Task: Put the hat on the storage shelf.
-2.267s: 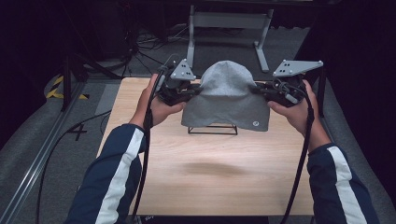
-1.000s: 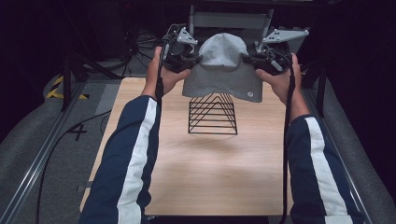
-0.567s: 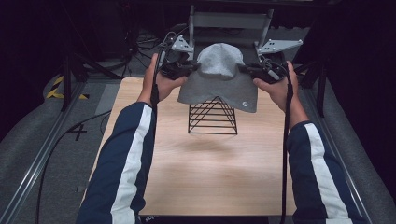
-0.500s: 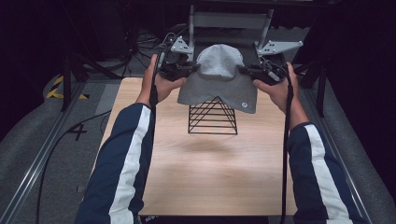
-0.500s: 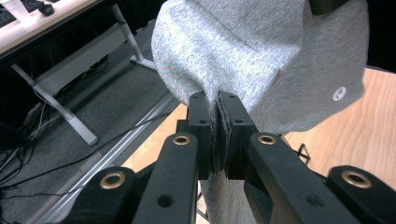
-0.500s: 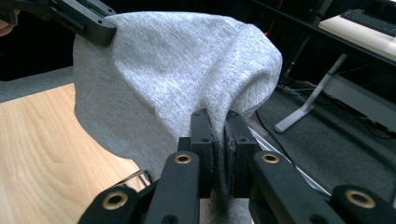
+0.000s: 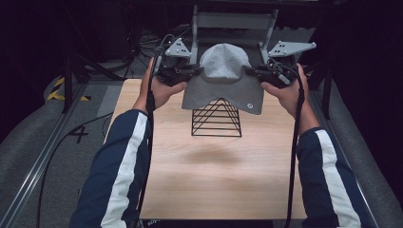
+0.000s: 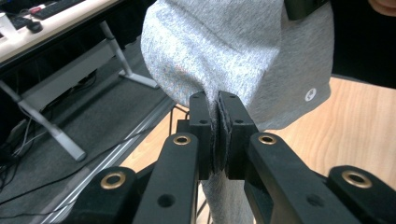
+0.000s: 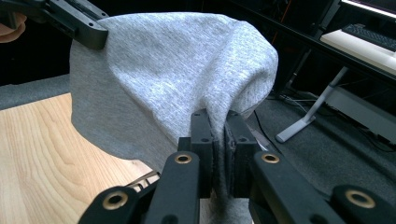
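grey hat (image 7: 222,78) lowered slightly toward wire stand (image 7: 216,118)

Overhead light brightens the wooden table (image 7: 209,166); surroundings fall to near black. A soft shadow lies on the tabletop. Gripper views are sharp close up, slightly soft beyond.

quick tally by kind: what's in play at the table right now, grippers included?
Grippers: 2, left gripper and right gripper, each clamped on an edge of the hat
Grey hat: 1, held up above the rack
Black wire rack: 1, on the wooden table
Total: 4
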Available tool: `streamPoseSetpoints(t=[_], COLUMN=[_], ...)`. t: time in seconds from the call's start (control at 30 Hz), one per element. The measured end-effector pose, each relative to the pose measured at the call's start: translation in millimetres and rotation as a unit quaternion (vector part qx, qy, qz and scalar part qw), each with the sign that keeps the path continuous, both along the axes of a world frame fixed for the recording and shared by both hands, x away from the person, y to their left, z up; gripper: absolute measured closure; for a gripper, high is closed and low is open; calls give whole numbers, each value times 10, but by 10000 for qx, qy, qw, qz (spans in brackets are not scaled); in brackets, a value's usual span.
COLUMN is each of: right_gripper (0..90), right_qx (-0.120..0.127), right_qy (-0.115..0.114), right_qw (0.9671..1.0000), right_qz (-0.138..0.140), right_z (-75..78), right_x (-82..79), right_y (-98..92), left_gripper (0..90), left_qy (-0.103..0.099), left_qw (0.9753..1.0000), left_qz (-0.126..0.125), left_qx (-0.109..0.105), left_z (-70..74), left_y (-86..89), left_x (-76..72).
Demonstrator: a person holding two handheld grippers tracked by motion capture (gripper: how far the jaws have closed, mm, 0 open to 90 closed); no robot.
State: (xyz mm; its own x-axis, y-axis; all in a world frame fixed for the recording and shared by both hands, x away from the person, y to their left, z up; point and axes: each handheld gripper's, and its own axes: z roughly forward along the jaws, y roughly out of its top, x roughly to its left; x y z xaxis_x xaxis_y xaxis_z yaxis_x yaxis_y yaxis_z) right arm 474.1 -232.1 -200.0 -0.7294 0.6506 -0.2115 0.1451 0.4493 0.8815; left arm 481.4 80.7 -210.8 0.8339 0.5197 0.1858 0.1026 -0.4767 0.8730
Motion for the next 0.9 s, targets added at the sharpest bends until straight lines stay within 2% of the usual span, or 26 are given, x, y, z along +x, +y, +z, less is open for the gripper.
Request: streamPoseSetpoints(t=[0.07,0.13,0.37,0.5,0.63,0.83,0.9], right_gripper=[842,842,842,841,842,841,841], right_qx=[-10,-31,-218,-324,-430,-393,-397], right_qy=[-2,-9,125,279,432,677,693], right_qw=[10000,10000,9997,9991,9981,9969,9967], right_qz=[15,43,45,24,50,109,109], right_z=[-14,-41,-223,-401,-637,-1005,-1043], right_x=[-25,-34,-29,17,51,63,60], right_y=[-18,-33,-15,10,34,43,43], left_gripper=[851,851,850,849,848,848,848], left_qy=[12,25,175,313,492,632,623], left_qw=[10000,9999,9994,9985,9975,9970,9970], left_qz=[-61,-94,-31,14,45,86,65], left_qx=[-31,109,289,446,505,444,454], left_z=[-33,-79,-312,-534,-777,-1075,-1129], left_y=[5,-1,-41,-83,-95,-99,-103], left_x=[-28,-31,22,66,108,118,114])
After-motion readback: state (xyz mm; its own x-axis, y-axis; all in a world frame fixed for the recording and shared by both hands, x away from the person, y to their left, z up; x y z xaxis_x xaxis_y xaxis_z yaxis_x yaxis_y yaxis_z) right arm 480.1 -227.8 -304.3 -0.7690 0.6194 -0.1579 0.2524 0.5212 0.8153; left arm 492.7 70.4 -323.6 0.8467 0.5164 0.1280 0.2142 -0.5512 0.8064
